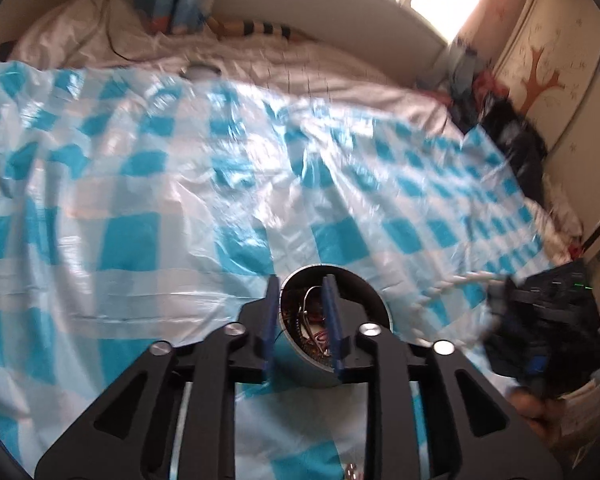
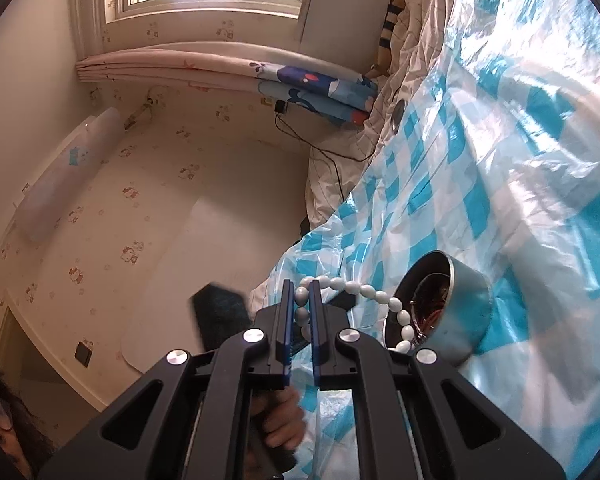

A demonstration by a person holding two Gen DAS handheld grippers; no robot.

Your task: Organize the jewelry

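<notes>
A round metal tin (image 1: 340, 344) holding tangled jewelry lies on the blue-and-white checked plastic sheet (image 1: 140, 200). My left gripper (image 1: 302, 288) is shut on the tin's near wall, one finger outside and one inside. My right gripper (image 2: 302, 292) is shut on a white bead bracelet (image 2: 364, 292), whose beads arc from the fingers to the tin's mouth (image 2: 432, 304). In the left wrist view the bracelet (image 1: 456, 280) and the blurred right gripper (image 1: 540, 320) show at the right of the tin.
The sheet covers a bed with a white quilt (image 1: 300, 64). A small round lid-like disc (image 2: 398, 114) lies on the quilt at the far edge. A charger cable (image 2: 320, 148) hangs by the wall. Dark clothes (image 1: 512, 136) are piled beside the bed.
</notes>
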